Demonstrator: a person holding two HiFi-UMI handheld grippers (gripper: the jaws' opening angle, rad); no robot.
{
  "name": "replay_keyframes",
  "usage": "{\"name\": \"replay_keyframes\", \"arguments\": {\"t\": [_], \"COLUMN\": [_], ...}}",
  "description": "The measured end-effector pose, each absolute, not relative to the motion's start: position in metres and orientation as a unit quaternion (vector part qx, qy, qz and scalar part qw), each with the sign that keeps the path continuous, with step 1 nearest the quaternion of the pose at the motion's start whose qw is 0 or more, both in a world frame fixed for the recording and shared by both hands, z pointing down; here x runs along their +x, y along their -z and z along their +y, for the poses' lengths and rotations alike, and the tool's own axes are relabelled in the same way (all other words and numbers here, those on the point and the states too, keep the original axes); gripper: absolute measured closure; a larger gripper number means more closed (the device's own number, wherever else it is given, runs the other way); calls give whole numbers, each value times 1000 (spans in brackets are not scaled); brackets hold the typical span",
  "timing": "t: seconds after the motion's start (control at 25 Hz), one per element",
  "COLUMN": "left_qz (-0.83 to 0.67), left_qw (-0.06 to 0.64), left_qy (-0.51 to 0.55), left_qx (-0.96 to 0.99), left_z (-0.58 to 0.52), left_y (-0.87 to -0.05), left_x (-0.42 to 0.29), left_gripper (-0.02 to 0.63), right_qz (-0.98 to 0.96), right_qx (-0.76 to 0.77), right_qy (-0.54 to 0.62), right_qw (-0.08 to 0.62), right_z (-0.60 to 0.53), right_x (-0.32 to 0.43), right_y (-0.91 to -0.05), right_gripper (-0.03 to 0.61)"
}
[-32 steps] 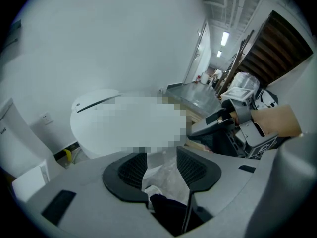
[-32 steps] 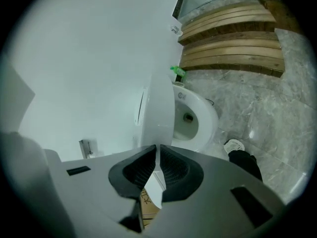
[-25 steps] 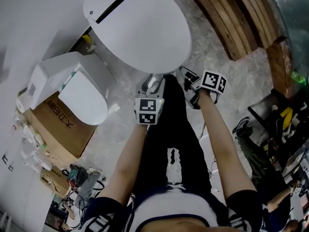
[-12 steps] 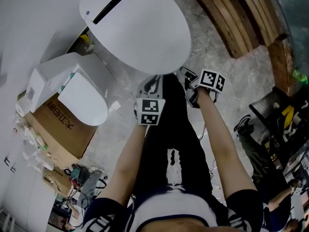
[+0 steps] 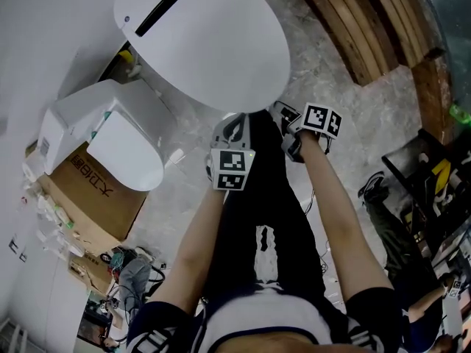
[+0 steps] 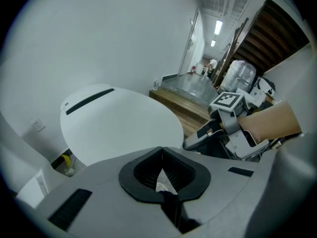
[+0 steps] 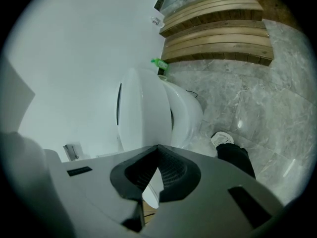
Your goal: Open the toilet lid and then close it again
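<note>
The white toilet lid (image 5: pixel 206 43) lies closed over the bowl, filling the top of the head view. It also shows in the left gripper view as a broad oval lid (image 6: pixel 119 128). My left gripper (image 5: pixel 234 126) hangs just in front of the lid's front rim, clear of it. Its jaws have just been closing and now meet with nothing between them (image 6: pixel 161 151). My right gripper (image 5: pixel 285 120) sits beside it to the right, also shut and empty (image 7: pixel 157 148). In the right gripper view the toilet (image 7: pixel 148 113) appears from the side.
A second white toilet (image 5: pixel 110 134) and a cardboard box (image 5: pixel 92 190) stand at the left. Wooden steps (image 5: pixel 353 28) run along the upper right. Dark clutter (image 5: pixel 427 182) fills the right edge. The person's black trouser legs (image 5: pixel 265 197) stand just below the grippers.
The left gripper's jaws have come together. Both grippers have sunk a little in front of the lid's rim. The lid stays down.
</note>
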State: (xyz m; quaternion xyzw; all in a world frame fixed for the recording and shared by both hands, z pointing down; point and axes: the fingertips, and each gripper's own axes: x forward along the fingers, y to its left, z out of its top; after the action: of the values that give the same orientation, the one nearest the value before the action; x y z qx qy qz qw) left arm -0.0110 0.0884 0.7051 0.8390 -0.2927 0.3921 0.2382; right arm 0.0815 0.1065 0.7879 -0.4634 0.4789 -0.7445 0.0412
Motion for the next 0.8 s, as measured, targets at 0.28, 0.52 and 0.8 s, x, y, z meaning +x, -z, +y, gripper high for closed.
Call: {"name": "replay_keyframes", "arguments": {"t": [0.28,0.52,0.8], "left_qz": [-286,-284,-284], "left_qw": [245,253,255], "left_qy": [-399,-401,-402], "left_qx": [836,834,833], "left_z": [92,94,94], "left_y": [-726,-749,-766], "left_x": [-7,-6,-5], "left_gripper": [606,606,607], "right_qz": [468,461,451], "right_qx": [-470,-483,-488], "right_qy": [746,744,746], "right_qw": [46,40,46], "right_z": [105,97,96], "right_x": [89,103,105], "right_y": [-811,-837,-864], "right_gripper": [572,572,572]}}
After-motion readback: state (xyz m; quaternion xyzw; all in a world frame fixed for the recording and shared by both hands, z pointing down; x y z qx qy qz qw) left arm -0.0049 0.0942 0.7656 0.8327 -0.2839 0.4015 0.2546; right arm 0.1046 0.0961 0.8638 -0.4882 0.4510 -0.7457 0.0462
